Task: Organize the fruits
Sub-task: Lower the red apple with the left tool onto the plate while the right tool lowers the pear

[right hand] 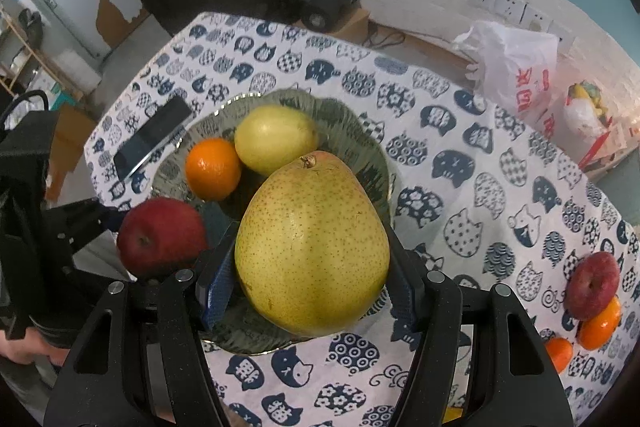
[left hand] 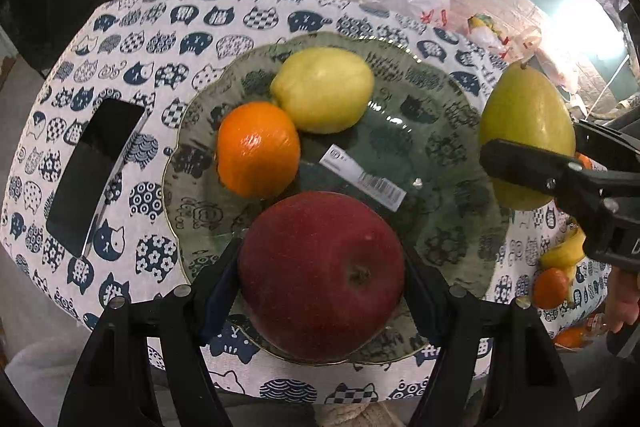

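Observation:
My left gripper (left hand: 322, 277) is shut on a big red apple (left hand: 322, 277), held over the near rim of a green glass plate (left hand: 452, 211). An orange (left hand: 258, 149) and a yellow lemon-like fruit (left hand: 322, 89) lie on the plate. My right gripper (right hand: 310, 285) is shut on a large green-yellow pear (right hand: 312, 247), held above the plate's (right hand: 360, 139) near right side. In the left wrist view the pear (left hand: 526, 119) hangs at the right with the right gripper's fingers (left hand: 520, 163) across it. In the right wrist view the apple (right hand: 160, 237) shows at the left.
A black phone (left hand: 94, 173) lies left of the plate on the cat-patterned tablecloth (right hand: 460, 167). A red apple (right hand: 592, 285) and oranges (right hand: 600, 323) sit at the table's right edge. White plastic bags (right hand: 516, 71) lie at the back right. A barcode sticker (left hand: 362, 179) is on the plate.

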Motion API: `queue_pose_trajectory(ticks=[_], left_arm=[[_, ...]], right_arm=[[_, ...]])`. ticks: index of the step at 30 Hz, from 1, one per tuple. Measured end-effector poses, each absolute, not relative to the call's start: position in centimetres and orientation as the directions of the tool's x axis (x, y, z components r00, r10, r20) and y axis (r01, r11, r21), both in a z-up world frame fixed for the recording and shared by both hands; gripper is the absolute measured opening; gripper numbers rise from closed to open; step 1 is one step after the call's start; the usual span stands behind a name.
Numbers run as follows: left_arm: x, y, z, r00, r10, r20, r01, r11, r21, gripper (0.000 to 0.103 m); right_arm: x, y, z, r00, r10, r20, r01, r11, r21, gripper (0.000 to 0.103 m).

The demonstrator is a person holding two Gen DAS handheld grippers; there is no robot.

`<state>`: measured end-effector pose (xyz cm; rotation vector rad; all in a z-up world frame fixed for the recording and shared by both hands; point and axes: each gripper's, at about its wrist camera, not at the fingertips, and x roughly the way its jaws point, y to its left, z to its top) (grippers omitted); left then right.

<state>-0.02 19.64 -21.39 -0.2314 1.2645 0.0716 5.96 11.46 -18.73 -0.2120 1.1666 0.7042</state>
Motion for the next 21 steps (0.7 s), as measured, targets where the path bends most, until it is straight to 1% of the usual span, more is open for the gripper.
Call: queue_pose_trajectory(ticks=[11, 20, 21], left_arm=[[0.4, 20.2, -23.9, 0.225, -0.097, -0.97, -0.204, 0.968, -0.144, 0.076], [0.5, 20.3, -23.5, 0.215, -0.071, -0.974, -0.211, 0.97, -0.117, 0.076], [0.4, 20.5, -23.3, 0.22, -0.062, -0.973, -0.215, 0.97, -0.11, 0.078]], right_arm=[[5.3, 12.9, -22.0, 0.166, 0.352, -0.921, -0.637, 0.751, 0.172, 0.065], [5.0, 13.2, -22.7, 0.161, 0.341, -0.926, -0.651, 0.742, 0.161, 0.065], [5.0, 13.2, -22.7, 0.16, 0.345, -0.925, -0.652, 0.74, 0.163, 0.065]])
